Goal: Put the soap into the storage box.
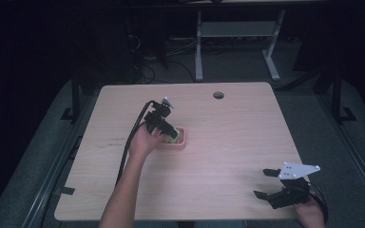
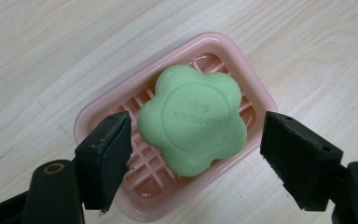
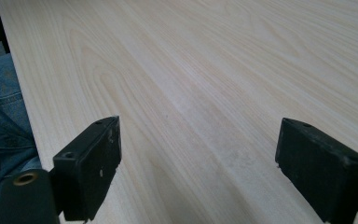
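A green flower-shaped soap [image 2: 193, 119] lies in a pink slatted soap dish [image 2: 89, 116] near the middle of the wooden table [image 1: 228, 137]. My left gripper [image 2: 198, 135] hangs over the dish, open, with one jaw on each side of the soap and a small gap to it on both sides. From above, the left gripper [image 1: 167, 129] covers the dish's [image 1: 183, 145] left end, and a bit of the soap [image 1: 172, 139] shows under it. My right gripper [image 1: 264, 183] is open near the table's front right corner, with nothing between its jaws. The right gripper [image 3: 198, 154] faces bare wood.
A round cable hole [image 1: 218, 95] sits at the table's far edge. A person's jeans [image 3: 4, 102] show past the table's front edge in the right gripper view. Desk legs [image 1: 198, 47] and cables stand on the dark floor beyond the table.
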Demonstrator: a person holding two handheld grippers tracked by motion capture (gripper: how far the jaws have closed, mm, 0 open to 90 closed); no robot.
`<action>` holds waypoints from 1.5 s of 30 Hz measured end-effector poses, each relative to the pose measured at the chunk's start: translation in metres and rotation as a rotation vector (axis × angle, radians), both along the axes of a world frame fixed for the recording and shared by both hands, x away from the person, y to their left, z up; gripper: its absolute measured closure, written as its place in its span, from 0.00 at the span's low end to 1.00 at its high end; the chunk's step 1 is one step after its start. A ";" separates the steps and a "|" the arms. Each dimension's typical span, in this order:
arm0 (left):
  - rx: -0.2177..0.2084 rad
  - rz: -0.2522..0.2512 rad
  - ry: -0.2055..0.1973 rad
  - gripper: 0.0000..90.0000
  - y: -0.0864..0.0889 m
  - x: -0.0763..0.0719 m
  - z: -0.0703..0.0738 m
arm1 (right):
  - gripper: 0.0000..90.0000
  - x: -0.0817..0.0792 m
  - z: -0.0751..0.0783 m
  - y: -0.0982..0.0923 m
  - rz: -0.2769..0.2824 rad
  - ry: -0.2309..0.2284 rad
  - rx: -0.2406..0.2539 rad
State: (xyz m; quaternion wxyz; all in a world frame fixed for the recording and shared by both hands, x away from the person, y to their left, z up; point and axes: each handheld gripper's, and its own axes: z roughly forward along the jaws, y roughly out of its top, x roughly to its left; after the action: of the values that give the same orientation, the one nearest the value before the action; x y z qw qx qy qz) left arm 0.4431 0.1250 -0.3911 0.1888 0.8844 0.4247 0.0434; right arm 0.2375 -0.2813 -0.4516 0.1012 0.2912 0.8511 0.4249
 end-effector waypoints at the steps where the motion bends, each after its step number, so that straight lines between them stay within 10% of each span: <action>1: -0.003 -0.001 -0.006 0.27 0.000 -0.001 0.001 | 0.15 0.000 0.000 0.000 0.001 0.001 -0.001; 45: -0.029 -0.061 -0.044 0.26 0.030 -0.045 0.012 | 0.15 0.001 -0.004 0.002 -0.008 0.020 -0.019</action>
State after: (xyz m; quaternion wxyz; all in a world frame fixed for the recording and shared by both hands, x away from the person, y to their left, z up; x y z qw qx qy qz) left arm 0.3982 0.1553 -0.3792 0.2124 0.8928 0.3940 0.0509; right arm 0.2390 -0.2790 -0.4559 0.0971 0.2979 0.8551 0.4132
